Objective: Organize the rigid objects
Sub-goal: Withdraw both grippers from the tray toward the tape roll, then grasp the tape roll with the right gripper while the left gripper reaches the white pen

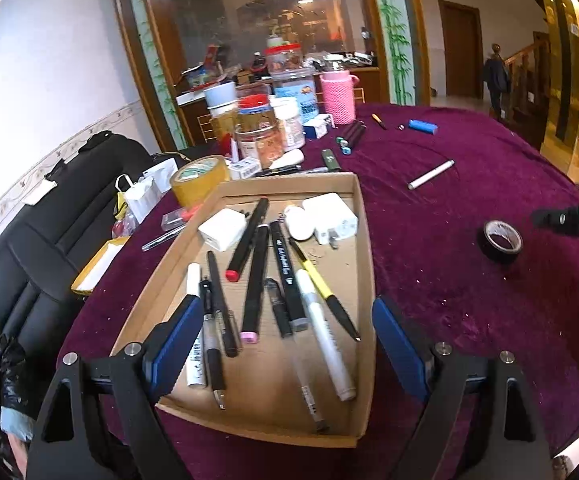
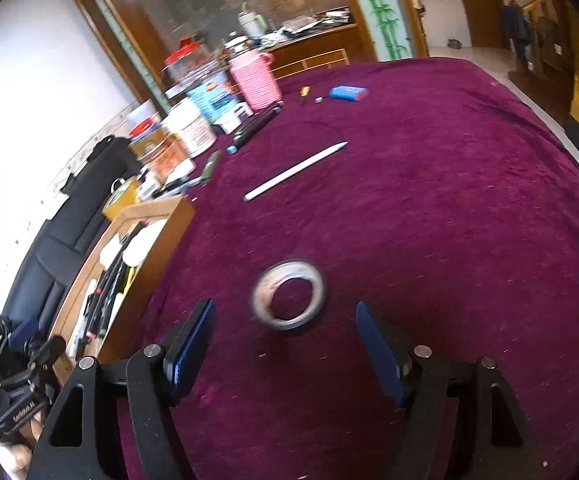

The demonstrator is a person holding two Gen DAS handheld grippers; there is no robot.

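A shallow cardboard tray [image 1: 363, 216] lies on the purple cloth and holds several pens and markers [image 1: 255, 280] and white chargers [image 1: 335, 218]. My left gripper [image 1: 287, 344] is open and empty above the tray's near end. A black tape roll [image 1: 501, 240] lies flat on the cloth to the tray's right; in the right wrist view the roll [image 2: 289, 294] sits just ahead of my open, empty right gripper [image 2: 283, 334]. A white stylus [image 2: 295, 170] lies farther back. The tray [image 2: 157, 248] shows at the left there.
Jars, a pink cup [image 1: 337, 94], a brown tape roll [image 1: 199, 180] and small boxes crowd the table's far left. A blue battery pack [image 1: 423, 126], dark markers [image 1: 353, 136] and a small pen lie at the back. A black sofa [image 1: 49, 220] stands left of the table.
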